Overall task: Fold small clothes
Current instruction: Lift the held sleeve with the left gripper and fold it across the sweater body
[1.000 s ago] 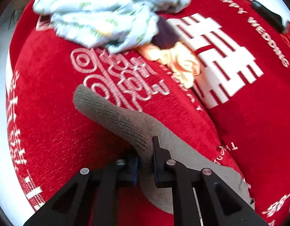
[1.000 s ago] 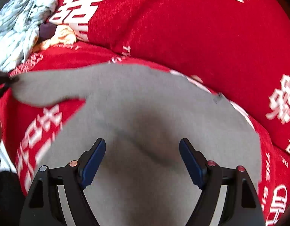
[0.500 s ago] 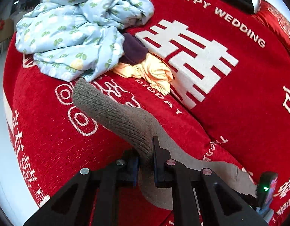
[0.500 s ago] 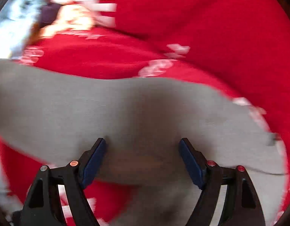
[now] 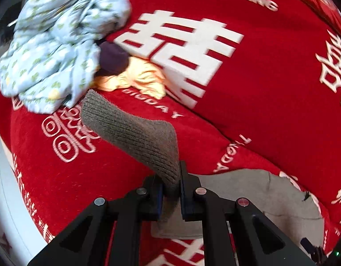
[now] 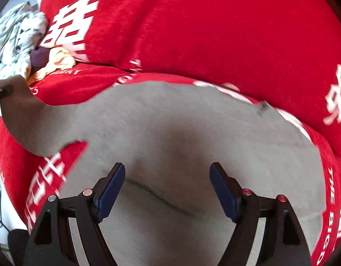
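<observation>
A grey knit garment (image 6: 181,133) lies spread on the red wedding-print cover (image 6: 214,33). My left gripper (image 5: 172,188) is shut on its ribbed sleeve cuff (image 5: 135,130) and holds the sleeve lifted above the cover; the garment's body (image 5: 248,195) lies flat to the lower right. My right gripper (image 6: 167,188) is open and empty, hovering over the body of the garment. The raised sleeve (image 6: 22,108) shows at the far left of the right wrist view.
A crumpled light-blue printed garment (image 5: 57,51), a dark purple piece (image 5: 114,57) and an orange-yellow piece (image 5: 139,78) lie heaped at the back left. The red cover drops off at its left edge (image 5: 6,155). A bolster of the same cover (image 5: 270,77) rises behind.
My left gripper has lifted and carried the sleeve toward the garment's body, so the cuff now bends over. My right gripper swung over the garment and stayed open.
</observation>
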